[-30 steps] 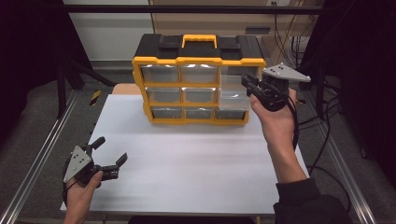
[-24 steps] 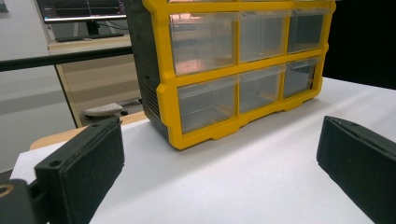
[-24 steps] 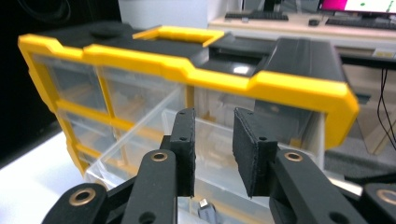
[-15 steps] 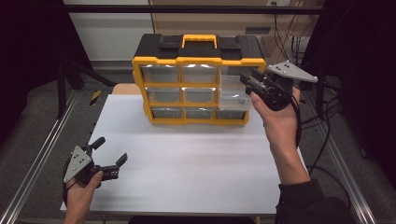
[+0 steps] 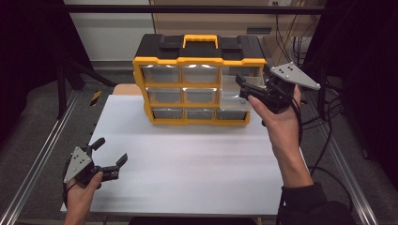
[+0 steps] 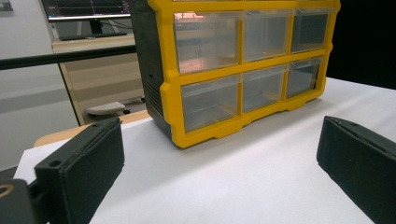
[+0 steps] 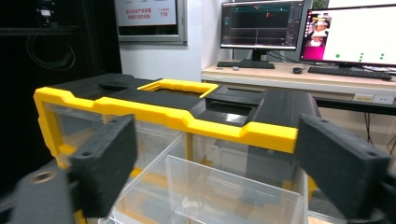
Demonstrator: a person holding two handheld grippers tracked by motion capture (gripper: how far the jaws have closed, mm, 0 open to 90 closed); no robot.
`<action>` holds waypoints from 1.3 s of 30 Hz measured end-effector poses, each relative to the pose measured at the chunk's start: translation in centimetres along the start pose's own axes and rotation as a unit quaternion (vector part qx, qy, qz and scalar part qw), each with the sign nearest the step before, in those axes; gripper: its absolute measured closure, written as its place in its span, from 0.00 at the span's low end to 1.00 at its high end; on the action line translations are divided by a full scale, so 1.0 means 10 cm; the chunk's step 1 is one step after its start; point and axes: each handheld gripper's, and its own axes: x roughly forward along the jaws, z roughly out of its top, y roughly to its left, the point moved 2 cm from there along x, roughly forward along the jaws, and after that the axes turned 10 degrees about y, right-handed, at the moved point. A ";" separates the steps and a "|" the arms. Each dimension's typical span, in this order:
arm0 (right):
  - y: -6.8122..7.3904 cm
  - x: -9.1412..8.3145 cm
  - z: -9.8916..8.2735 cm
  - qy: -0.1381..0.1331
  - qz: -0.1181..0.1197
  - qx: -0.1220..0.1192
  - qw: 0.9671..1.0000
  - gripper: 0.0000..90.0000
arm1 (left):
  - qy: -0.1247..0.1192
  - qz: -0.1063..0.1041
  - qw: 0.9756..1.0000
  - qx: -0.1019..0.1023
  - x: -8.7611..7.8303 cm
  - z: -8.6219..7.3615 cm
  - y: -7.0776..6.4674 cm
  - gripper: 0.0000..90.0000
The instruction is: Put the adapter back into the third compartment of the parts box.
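Observation:
A yellow and black drawer organizer (image 5: 199, 51) with clear drawers stands at the back of the white table (image 5: 187, 159). Its top right drawer (image 5: 234, 83) is pulled out. My right gripper (image 5: 241, 87) is at that drawer's front. In the right gripper view the jaws have just been opening and now stand wide, one on each side above the clear drawer (image 7: 205, 191), with their pads off it. My left gripper (image 5: 112, 149) is open and empty near the table's front left corner. In the left gripper view it faces the organizer (image 6: 243, 60).
Metal rails (image 5: 42, 154) run along both sides of the table. Cables (image 5: 324, 117) hang off to the right of it. A desk with monitors (image 7: 299, 32) stands behind the organizer. White table surface stretches between the two grippers.
The right gripper's jaws have spread apart at the top right drawer, and the hand has barely shifted. The left gripper has stayed where it was, open.

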 end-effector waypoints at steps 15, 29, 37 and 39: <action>0.06 -0.09 -0.01 -0.030 0.006 -0.006 1.000 0.03 | -0.001 -0.002 1.000 0.001 -0.01 0.00 -0.01 0.01; 0.03 -0.13 -0.07 -0.025 0.007 -0.003 1.000 0.03 | -0.001 -0.003 1.000 0.001 -0.01 0.00 0.00 0.01; -0.01 -0.20 -0.08 -0.015 0.008 -0.010 1.000 0.03 | -0.001 -0.005 1.000 0.006 0.00 0.01 -0.03 0.01; -0.01 -0.23 -0.08 -0.016 0.010 -0.010 1.000 0.03 | -0.001 -0.005 1.000 0.006 0.00 0.01 -0.03 0.01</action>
